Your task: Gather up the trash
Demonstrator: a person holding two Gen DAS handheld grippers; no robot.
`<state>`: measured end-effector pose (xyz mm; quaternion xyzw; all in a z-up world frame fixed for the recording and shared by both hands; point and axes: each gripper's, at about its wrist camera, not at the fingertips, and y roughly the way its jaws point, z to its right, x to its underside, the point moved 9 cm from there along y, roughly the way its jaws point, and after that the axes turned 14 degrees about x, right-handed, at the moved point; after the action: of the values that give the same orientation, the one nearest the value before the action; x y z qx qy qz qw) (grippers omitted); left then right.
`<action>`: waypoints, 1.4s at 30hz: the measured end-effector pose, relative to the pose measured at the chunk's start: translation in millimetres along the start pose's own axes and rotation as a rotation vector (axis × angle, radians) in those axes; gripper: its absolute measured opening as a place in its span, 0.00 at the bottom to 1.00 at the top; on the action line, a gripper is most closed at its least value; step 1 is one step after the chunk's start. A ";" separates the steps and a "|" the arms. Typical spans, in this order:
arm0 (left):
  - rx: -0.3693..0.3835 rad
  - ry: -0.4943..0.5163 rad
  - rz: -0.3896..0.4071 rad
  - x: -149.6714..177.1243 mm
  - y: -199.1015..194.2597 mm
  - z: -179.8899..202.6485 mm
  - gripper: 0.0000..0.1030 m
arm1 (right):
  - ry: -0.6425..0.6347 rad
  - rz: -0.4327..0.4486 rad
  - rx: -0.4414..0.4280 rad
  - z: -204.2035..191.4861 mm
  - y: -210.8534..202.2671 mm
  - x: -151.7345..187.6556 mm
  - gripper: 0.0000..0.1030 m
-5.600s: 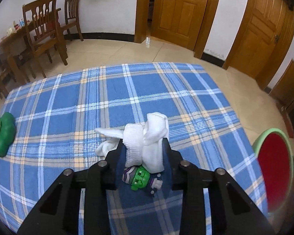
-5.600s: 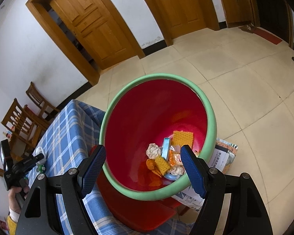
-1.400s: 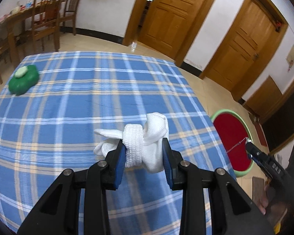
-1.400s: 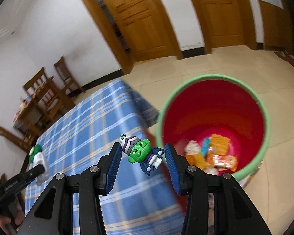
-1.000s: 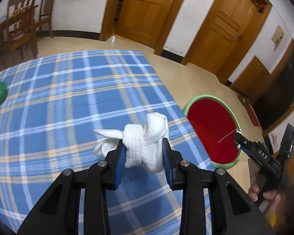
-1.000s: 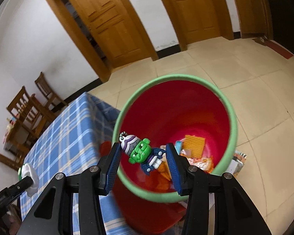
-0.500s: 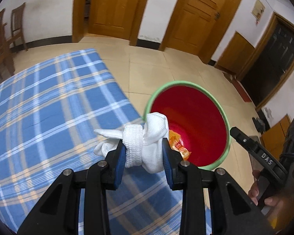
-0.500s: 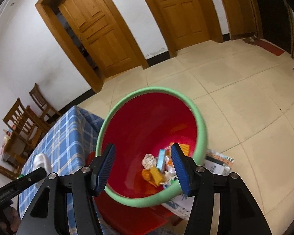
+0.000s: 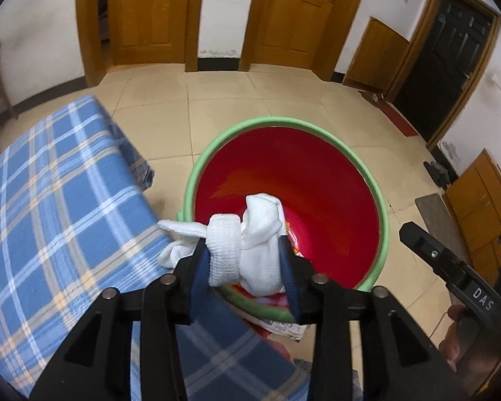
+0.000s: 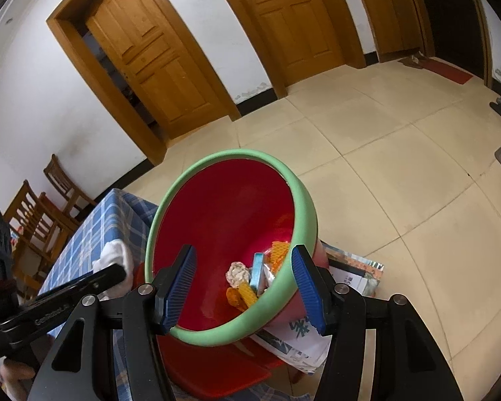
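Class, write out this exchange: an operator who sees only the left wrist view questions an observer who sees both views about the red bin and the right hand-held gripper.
Operator: The sock hides most of the bottom of the bin. What lies there?
Observer: A crumpled paper ball, a blue packet and orange wrappers.
Operator: Is the right hand-held gripper carrying anything?
Observer: No. Its jaws have just been opening and stand open, holding nothing, above the bin's near rim.
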<state>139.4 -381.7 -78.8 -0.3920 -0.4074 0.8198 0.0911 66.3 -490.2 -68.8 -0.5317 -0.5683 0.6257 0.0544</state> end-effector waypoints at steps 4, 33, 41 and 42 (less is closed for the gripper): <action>0.009 0.011 0.006 -1.3 -1.5 5.4 0.52 | 0.001 0.000 0.000 -1.5 -0.8 -0.4 0.59; -0.247 -0.248 0.242 68.2 -171.6 -78.3 0.73 | -0.259 0.065 -0.126 -114.2 -77.8 50.8 0.74; -0.335 -0.310 0.323 97.3 -228.1 -95.2 0.77 | -0.359 0.097 -0.162 -153.5 -106.3 78.8 0.79; -0.350 -0.312 0.331 101.4 -234.3 -96.0 0.77 | -0.369 0.101 -0.167 -156.8 -109.7 81.8 0.79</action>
<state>99.9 -124.2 2.1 -0.3319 -0.4820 0.7913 -0.1770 86.5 -294.6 -0.7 -0.4385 -0.5909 0.6652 -0.1263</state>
